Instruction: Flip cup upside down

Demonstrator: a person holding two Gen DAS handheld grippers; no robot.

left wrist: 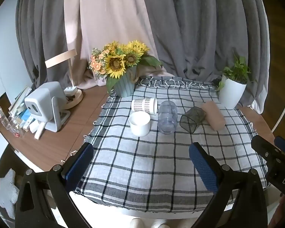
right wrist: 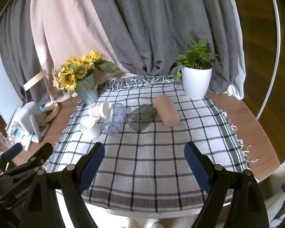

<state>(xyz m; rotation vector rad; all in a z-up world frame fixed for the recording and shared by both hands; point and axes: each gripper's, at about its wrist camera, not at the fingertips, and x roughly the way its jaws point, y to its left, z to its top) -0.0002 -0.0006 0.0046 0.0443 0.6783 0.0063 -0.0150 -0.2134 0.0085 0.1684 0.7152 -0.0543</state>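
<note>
Both grippers hover low over the near part of the checked cloth (left wrist: pixel 142 161), jaws spread wide and empty. Left gripper (left wrist: pixel 140 161): blue pads flank bare cloth; the right tool's black body shows just beside its right finger. Right gripper (right wrist: pixel 144 161): same pose, level, pointing toward the curtain (right wrist: pixel 142 28).

Ahead of the jaws lies a row of five cups. The white cup (left wrist: pixel 139 123) stands upright, mouth up, ahead and slightly left of the left jaws. Behind it the dotted cup (left wrist: pixel 144 105) lies on its side. The clear cup (left wrist: pixel 167 119), grey cup (left wrist: pixel 192 119) and pink cup (left wrist: pixel 213 115) also lie tipped, the grey one touching the pink.

Which cup is meant cannot be told; the upright white one is likeliest. Judged best practice: advance the left jaws level, straddle the wall mid-height, close gently, lift clear of its neighbours, roll the wrist half a turn, then set the rim flat.
</note>
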